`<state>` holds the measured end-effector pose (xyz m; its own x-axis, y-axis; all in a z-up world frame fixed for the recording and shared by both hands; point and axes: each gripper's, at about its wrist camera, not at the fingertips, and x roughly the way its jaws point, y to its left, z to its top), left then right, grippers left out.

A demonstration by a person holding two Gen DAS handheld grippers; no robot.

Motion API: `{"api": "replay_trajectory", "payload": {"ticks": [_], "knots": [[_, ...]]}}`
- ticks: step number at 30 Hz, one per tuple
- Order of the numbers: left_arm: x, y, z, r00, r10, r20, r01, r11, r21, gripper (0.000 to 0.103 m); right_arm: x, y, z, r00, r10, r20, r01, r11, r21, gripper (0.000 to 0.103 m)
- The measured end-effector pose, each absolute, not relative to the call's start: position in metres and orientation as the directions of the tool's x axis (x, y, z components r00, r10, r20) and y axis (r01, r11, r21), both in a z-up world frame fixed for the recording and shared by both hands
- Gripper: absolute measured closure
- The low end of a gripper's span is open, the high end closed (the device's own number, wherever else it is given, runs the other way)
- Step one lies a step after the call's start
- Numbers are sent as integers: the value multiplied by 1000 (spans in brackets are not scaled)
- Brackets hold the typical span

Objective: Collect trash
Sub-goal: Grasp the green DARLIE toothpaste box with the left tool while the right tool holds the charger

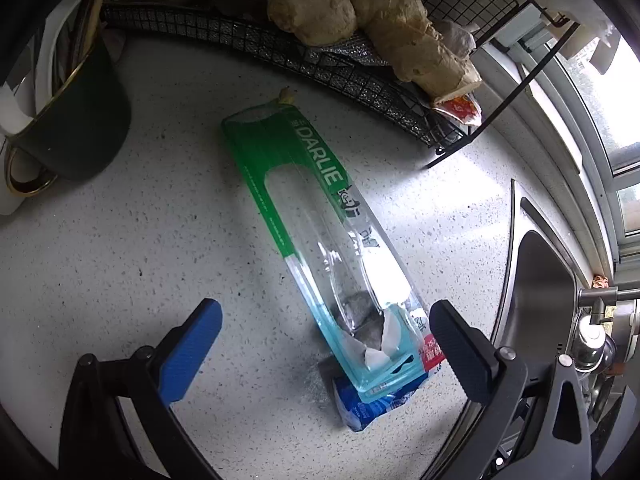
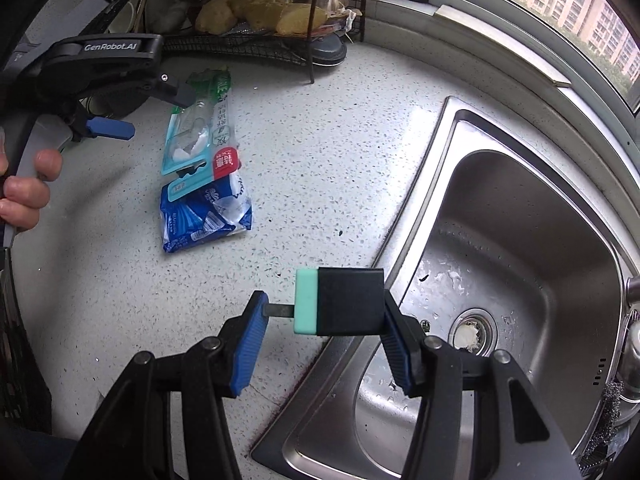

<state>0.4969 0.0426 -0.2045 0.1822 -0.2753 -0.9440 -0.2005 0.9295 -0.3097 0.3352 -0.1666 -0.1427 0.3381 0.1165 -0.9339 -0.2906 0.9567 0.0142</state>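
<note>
An empty clear toothbrush package (image 1: pixel 316 216) with a green "DARLIE" card lies flat on the speckled counter (image 1: pixel 140 248). Its near end rests on a crumpled blue plastic wrapper (image 1: pixel 372 404). My left gripper (image 1: pixel 324 312) hovers over that near end, open, one finger on each side and not touching it. In the right wrist view the package (image 2: pixel 200 128), the wrapper (image 2: pixel 204 212) and the left gripper (image 2: pixel 158 114) sit at the upper left. My right gripper (image 2: pixel 323 304) is shut on a small black and mint-green block (image 2: pixel 348 300) above the sink's edge.
A black wire rack (image 1: pixel 240 32) holding ginger roots (image 1: pixel 360 12) stands behind the package. A dark green mug (image 1: pixel 80 120) is at the left. The steel sink (image 2: pixel 520 220) and faucet (image 1: pixel 596 320) lie to the right under a window. A hand (image 2: pixel 24 196) grips the left tool.
</note>
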Motion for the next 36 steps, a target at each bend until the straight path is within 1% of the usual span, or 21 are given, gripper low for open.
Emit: {"api": "replay_trajectory", "payload": {"ticks": [8, 17, 19, 21, 22, 25, 27, 28, 32, 34, 36], "knots": [[521, 23, -222, 139, -253, -958, -179, 945, -275, 0, 337, -171, -144, 343, 107, -933, -247, 969, 20, 51], [547, 8, -234, 108, -166, -980, -148, 972, -181, 0, 342, -167, -145, 343, 104, -934, -239, 971, 21, 51], [550, 6, -237, 101, -155, -983, -142, 975, -169, 3, 342, -166, -144, 346, 104, -932, -236, 971, 21, 51], [551, 7, -240, 95, -171, -981, -138, 973, -183, 18, 342, -166, -143, 349, 104, -931, -232, 973, 22, 51], [552, 6, -241, 92, -185, -978, -137, 971, -197, 21, 342, -165, -143, 350, 104, -931, -230, 973, 22, 51], [551, 2, -244, 89, -189, -978, -124, 972, -199, 36, 340, -164, -143, 349, 105, -931, -226, 974, 25, 51], [548, 1, -243, 92, -207, -974, -116, 969, -217, 54, 339, -164, -143, 349, 106, -931, -226, 974, 26, 51], [546, 0, -242, 91, -215, -972, -113, 968, -225, 58, 338, -164, -143, 349, 106, -931, -226, 974, 27, 51], [534, -3, -236, 112, -209, -972, -99, 970, -220, 82, 336, -163, -140, 354, 112, -928, -227, 973, 31, 51], [529, -4, -228, 125, -209, -970, -89, 971, -220, 85, 335, -162, -139, 358, 118, -926, -230, 973, 35, 51], [522, -4, -223, 132, -218, -967, -80, 970, -229, 90, 334, -162, -137, 360, 124, -925, -233, 972, 40, 51]]}}
